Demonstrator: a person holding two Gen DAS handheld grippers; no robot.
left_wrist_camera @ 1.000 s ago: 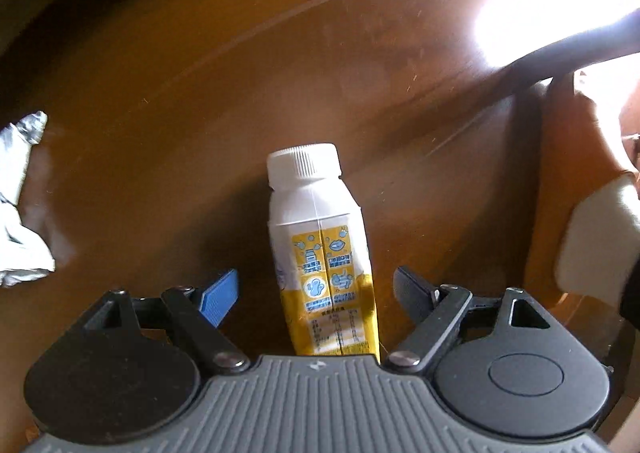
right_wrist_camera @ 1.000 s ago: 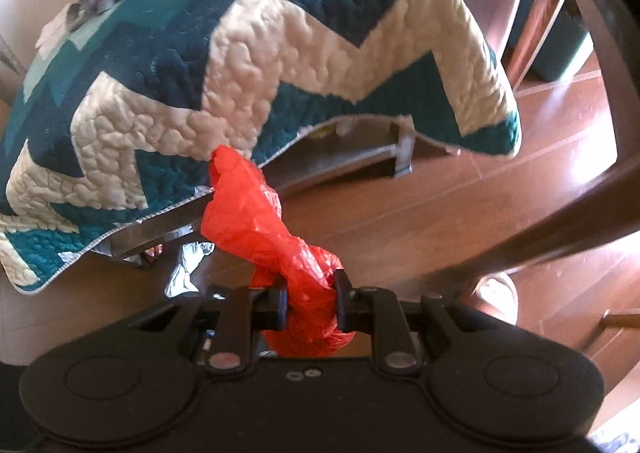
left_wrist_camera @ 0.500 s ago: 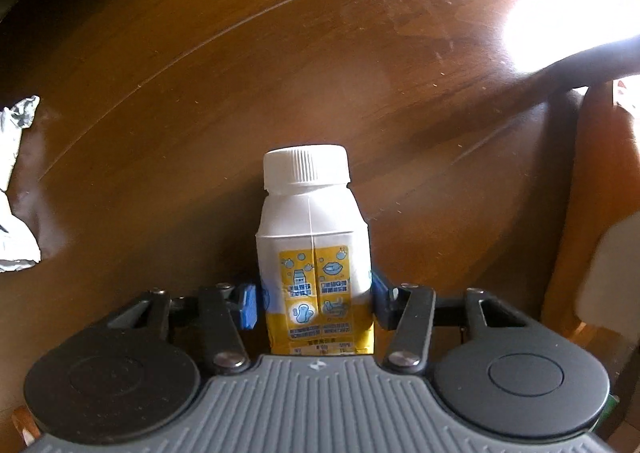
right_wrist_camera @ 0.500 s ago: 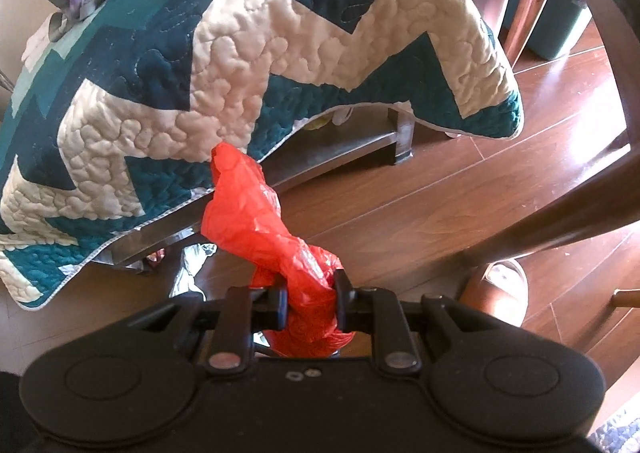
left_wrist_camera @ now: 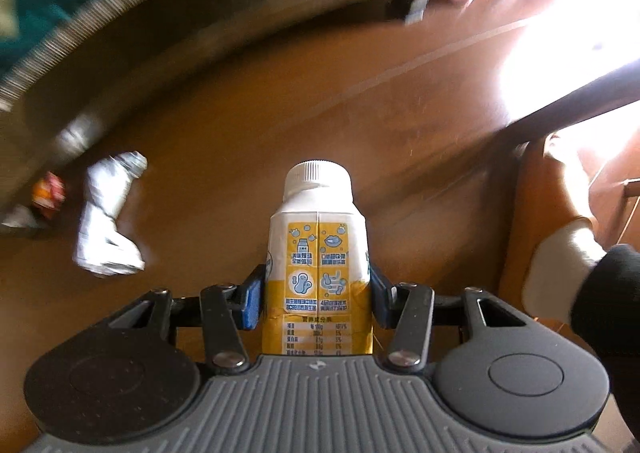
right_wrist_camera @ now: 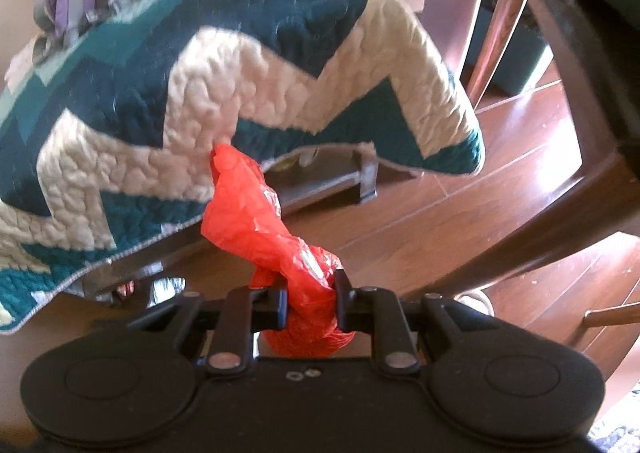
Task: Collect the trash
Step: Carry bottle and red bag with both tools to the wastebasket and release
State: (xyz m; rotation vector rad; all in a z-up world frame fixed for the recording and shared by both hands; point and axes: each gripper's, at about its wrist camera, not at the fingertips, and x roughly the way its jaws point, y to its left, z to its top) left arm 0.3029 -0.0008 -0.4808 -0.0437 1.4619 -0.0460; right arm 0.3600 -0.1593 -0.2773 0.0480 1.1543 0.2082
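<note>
Now we see the left tool (left_wrist_camera: 318, 303) pinching a milk carton (left_wrist_camera: 318, 253) by its sides, pads pressed on it, above the wooden floor (left_wrist_camera: 248, 141). Crumpled foil (left_wrist_camera: 106, 221) lies on the floor off to its left. Our right tool (right_wrist_camera: 310, 303) clamps a red plastic bag (right_wrist_camera: 260, 221); beyond it hangs a quilt (right_wrist_camera: 200, 73).

Left gripper (left_wrist_camera: 318, 303) grey-ribbed with blue pads; right gripper (right_wrist_camera: 311, 303) all black.
</note>
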